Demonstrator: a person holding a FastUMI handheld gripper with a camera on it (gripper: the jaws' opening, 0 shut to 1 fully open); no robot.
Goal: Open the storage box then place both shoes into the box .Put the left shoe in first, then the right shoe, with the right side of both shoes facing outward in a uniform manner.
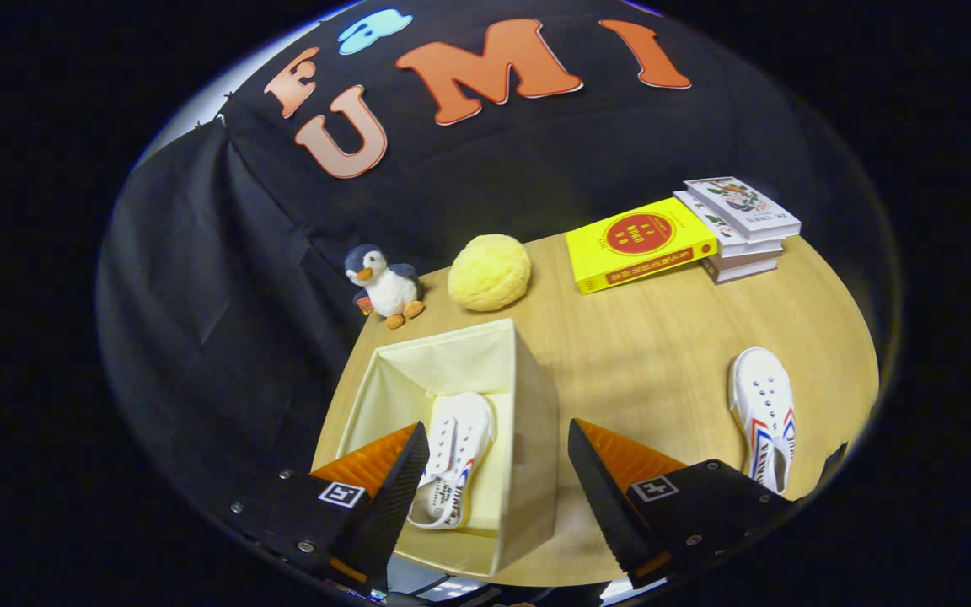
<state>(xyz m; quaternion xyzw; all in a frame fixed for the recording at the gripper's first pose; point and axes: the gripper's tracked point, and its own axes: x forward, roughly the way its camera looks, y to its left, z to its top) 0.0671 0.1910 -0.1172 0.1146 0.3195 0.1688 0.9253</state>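
Gripper view. Gripper (pixel 496 485): fingers spread wide, holding nothing, above the storage box (pixel 528 438). Box: open, pale yellow; one shoe (pixel 454 459) lies inside. Second shoe (pixel 764 417): on the wooden table (pixel 654 354), well apart, beyond the right finger. Step judged: first shoe placed; next, reach across for the second. Background: plush penguin (pixel 386 284), yellow ball (pixel 489 272), stacked books (pixel 679 240), black cloth wall.

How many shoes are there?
2. One shoe lies inside the open storage box, between the open gripper's fingers. The other shoe sits on the table, beyond the right finger.
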